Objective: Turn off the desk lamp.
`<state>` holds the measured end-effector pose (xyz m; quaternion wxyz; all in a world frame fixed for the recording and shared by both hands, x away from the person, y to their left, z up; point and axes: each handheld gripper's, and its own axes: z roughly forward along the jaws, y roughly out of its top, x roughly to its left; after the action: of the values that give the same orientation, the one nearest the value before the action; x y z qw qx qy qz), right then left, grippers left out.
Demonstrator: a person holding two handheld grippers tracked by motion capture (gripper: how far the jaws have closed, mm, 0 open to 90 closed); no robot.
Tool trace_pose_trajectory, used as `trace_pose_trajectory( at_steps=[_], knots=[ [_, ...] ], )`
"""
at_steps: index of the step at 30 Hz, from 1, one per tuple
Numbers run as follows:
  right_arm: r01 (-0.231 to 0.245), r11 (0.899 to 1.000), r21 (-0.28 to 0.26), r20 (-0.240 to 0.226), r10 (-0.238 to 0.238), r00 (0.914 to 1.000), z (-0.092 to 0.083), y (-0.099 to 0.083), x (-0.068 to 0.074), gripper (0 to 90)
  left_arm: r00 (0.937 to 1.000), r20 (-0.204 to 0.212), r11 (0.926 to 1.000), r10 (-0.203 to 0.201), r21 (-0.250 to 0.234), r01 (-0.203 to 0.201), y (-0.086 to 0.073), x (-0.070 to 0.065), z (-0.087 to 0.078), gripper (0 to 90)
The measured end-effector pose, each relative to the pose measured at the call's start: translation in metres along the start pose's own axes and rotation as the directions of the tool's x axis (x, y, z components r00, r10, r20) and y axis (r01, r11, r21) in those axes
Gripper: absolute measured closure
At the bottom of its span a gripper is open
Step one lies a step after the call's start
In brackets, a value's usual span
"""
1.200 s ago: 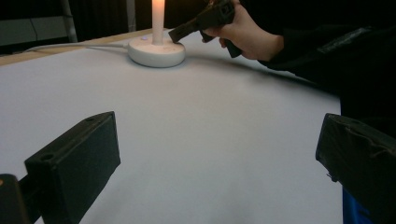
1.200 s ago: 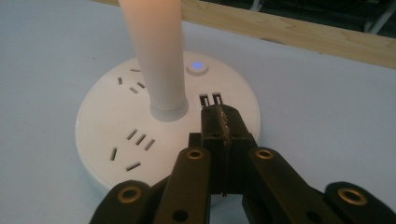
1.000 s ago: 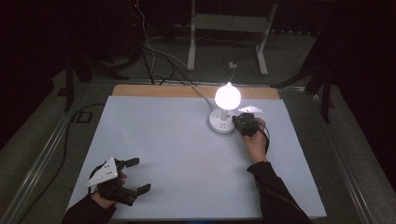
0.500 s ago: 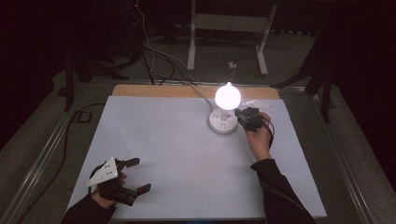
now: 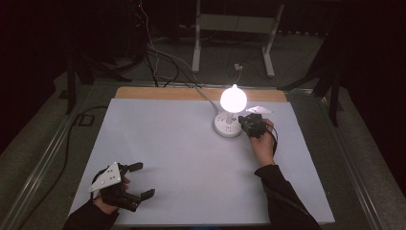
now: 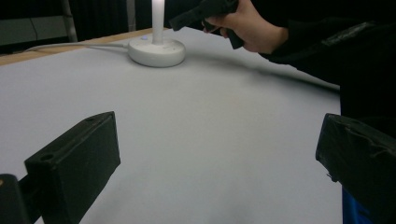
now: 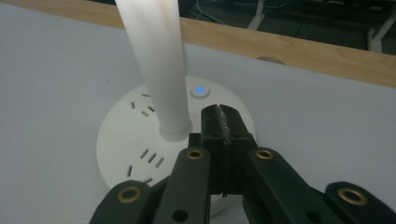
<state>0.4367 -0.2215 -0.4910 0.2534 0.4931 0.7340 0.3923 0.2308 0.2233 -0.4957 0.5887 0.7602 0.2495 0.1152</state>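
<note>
A white lamp stands at the table's far right, its globe (image 5: 233, 99) lit on a white stem (image 7: 156, 65). Its round white base (image 5: 227, 125) carries socket slots and a small button glowing blue (image 7: 200, 90). My right gripper (image 7: 220, 122) is shut with nothing between its jaws, its tips just over the base, short of the button. In the high view that gripper (image 5: 245, 123) sits right of the base. My left gripper (image 5: 141, 179) rests open near the front left edge, jaws wide apart over bare table.
A white sheet (image 5: 177, 158) covers the table, with a wooden strip (image 5: 158, 93) along its far edge. The lamp's cable (image 6: 70, 46) runs off the back. Beyond the table stand a metal frame (image 5: 234, 28) and loose cables on a dark floor.
The right hand has shifted slightly around the lamp base. The left gripper has stayed put and open.
</note>
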Motion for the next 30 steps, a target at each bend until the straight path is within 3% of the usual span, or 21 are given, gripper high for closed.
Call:
trace_pose_trajectory(
  at_steps=[19, 30],
  knots=[
    [-0.001, 0.999, 0.039, 0.018, 0.000, 0.9998, 0.012, -0.012, 0.000, 90.0, 1.0000, -0.001, 1.0000, -0.001, -0.001, 0.001, 0.000, 0.000, 0.000, 0.4],
    [0.042, 0.998, 0.041, 0.035, -0.043, 0.9985, 0.012, -0.013, 0.002, 90.0, 1.0000, 0.002, 1.0000, -0.002, -0.003, 0.002, 0.000, 0.000, 0.000, 0.5]
  ],
)
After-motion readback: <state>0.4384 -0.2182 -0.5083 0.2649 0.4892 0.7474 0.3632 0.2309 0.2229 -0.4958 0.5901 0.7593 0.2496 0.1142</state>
